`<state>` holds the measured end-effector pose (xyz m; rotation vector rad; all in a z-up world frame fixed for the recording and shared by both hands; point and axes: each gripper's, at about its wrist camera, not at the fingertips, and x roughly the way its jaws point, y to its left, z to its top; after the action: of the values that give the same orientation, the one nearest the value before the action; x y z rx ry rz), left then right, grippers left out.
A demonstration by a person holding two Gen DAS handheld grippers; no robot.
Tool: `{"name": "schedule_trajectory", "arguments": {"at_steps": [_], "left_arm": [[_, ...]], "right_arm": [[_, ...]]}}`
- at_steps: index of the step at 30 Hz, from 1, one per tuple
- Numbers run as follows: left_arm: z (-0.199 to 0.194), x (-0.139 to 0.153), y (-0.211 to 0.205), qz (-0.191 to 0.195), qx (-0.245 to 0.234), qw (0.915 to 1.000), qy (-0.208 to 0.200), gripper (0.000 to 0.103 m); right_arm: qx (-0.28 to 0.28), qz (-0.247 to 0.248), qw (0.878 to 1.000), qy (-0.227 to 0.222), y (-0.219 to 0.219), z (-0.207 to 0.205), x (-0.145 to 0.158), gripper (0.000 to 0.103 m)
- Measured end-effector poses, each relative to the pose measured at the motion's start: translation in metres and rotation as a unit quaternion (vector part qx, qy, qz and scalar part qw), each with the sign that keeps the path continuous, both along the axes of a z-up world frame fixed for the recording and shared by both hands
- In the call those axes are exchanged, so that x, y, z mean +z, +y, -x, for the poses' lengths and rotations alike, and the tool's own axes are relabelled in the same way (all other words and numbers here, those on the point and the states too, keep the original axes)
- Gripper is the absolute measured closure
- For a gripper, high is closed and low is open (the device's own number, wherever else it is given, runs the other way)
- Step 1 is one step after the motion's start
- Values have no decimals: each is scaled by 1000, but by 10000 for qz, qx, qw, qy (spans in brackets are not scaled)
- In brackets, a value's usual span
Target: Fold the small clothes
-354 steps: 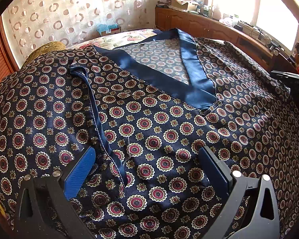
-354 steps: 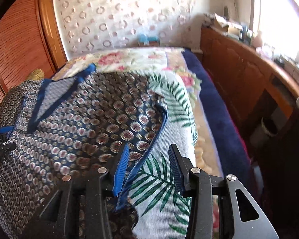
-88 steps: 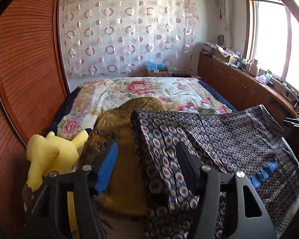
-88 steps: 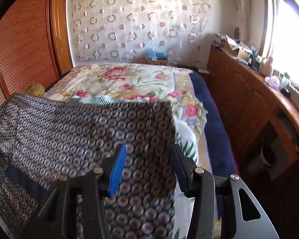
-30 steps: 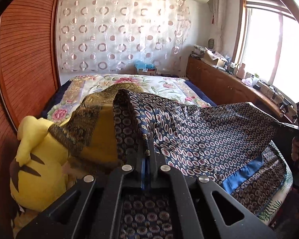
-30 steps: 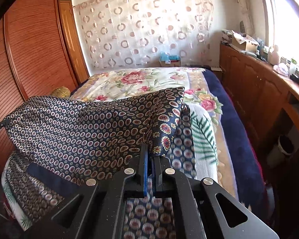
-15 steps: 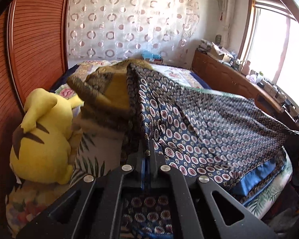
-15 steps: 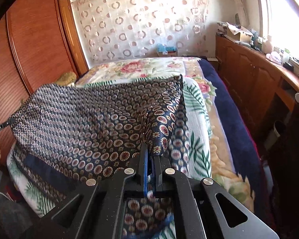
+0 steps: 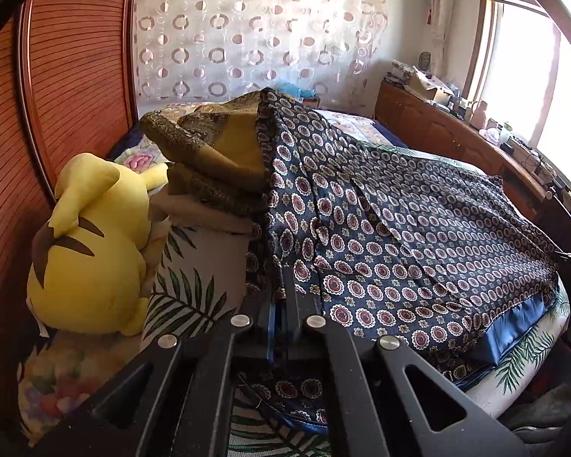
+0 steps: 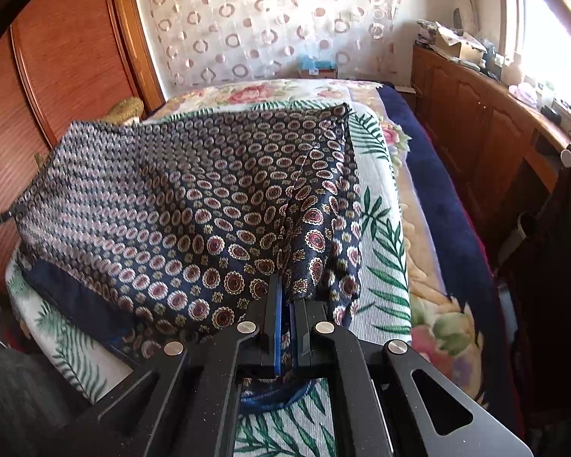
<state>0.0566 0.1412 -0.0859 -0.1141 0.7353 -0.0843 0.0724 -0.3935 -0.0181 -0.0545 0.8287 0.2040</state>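
Fingers [image 9: 281, 289] [image 10: 287, 297] both clamp patterned garment [image 9: 418, 228]; yellow plush [image 9: 91, 243] only in left view.

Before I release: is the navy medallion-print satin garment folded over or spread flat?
Folded over. The navy medallion-print satin garment lies doubled, its plain blue band showing beneath; left gripper and right gripper pinch its corners.

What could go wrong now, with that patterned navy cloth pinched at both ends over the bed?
1. The navy patterned garment looks slippery; it might slide out of the left hand-held gripper or the right hand-held gripper, each shut on only a small pinch of cloth.
2. Its left edge lies against the olive-gold cloth pile beside the yellow plush toy; pulling could drag that pile along.
3. The blue trim hangs near the bed edge and may slide off.
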Motion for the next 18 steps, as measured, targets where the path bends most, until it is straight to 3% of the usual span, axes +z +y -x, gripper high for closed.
{"name": "schedule_trajectory", "arguments": {"at_steps": [11,14,18], "left_arm": [[11,-9,-5,-77,-21,10000,55,101],[12,-10,-5,-73,-24,9999,66,101],[13,-13,-6,-108,-9,9999,115,101]], "right_arm": [[-20,317,9991,-292,10,-1,26,100],[-14,518,9977,-429,16,3,35,93],[163,744,9952,-611,34,10,47,90]]}}
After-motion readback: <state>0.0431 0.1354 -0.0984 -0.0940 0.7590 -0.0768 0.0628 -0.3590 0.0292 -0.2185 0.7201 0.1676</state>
